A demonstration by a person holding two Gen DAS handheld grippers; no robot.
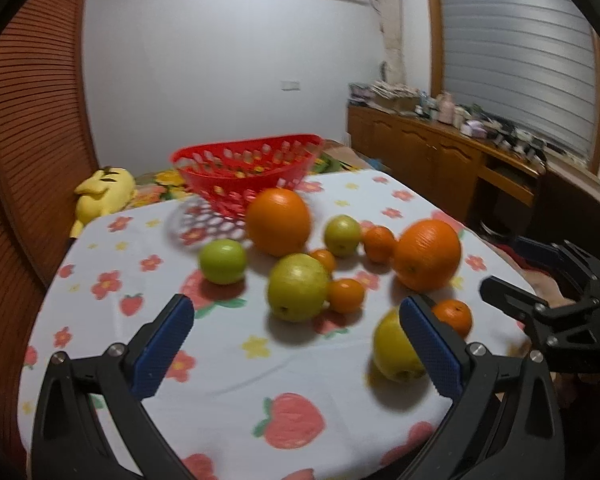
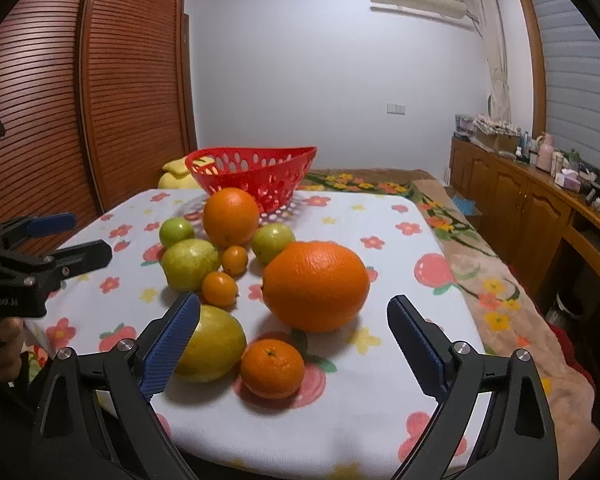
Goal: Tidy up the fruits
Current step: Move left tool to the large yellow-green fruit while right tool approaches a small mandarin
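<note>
A red perforated basket stands at the far side of the table, no fruit visible inside. Two large oranges, several small mandarins and green-yellow fruits lie loose on the cloth. My left gripper is open above the cloth, a yellow-green fruit by its right finger. My right gripper is open around a mandarin, with the large orange just beyond. The right gripper also shows in the left wrist view, the left gripper in the right wrist view.
The table wears a white strawberry-and-flower cloth. A yellow plush toy lies behind the table's left corner. A louvred wooden wardrobe stands left, a cluttered wooden sideboard right. A flowered bed lies beyond the table.
</note>
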